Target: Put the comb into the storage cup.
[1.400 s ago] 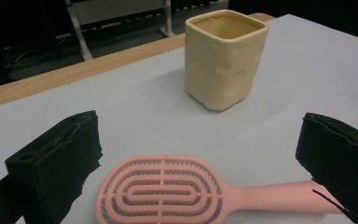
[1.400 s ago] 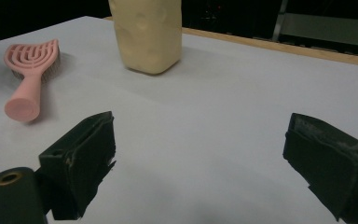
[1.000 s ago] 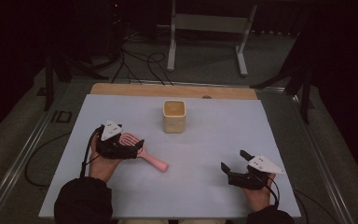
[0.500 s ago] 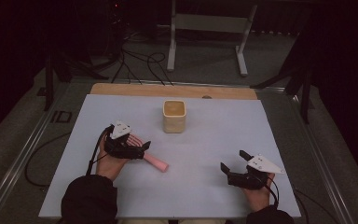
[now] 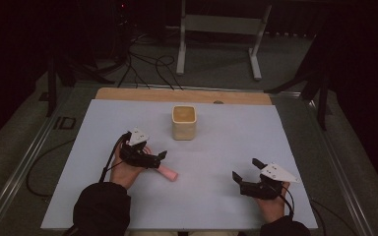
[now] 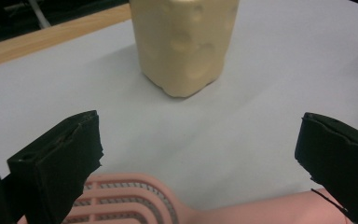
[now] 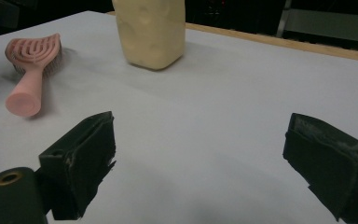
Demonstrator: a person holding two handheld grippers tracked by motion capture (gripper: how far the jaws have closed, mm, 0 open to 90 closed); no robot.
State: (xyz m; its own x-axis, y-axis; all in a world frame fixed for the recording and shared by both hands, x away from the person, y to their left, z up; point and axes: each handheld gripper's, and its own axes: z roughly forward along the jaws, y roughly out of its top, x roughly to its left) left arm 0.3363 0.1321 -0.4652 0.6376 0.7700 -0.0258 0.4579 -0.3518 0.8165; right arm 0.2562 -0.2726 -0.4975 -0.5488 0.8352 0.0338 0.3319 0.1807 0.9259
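- Well, the pink plastic hairbrush with the slotted, vented head (image 5: 160, 169) lies flat on the white-covered desk (image 5: 226, 147), near its front-left part, handle pointing toward the middle.
- It looks light and rigid to me, smooth enough to slip; the round tapering handle (image 7: 27, 91) seems the surest place to pinch, since the open ribs of the head (image 6: 121, 198) offer little flat surface.
- Over it hangs the left gripper (image 5: 150, 158), jaws released and spread wide to either side of the brush where head meets handle, not yet touching it.
- Beyond stands a cream, squarish cup with a dimpled, matte wall (image 5: 183, 122), probably ceramic or stiff foam, well apart from the brush.
- Low at the front right sits the right gripper (image 5: 246, 176), jaws also spread, holding nothing.
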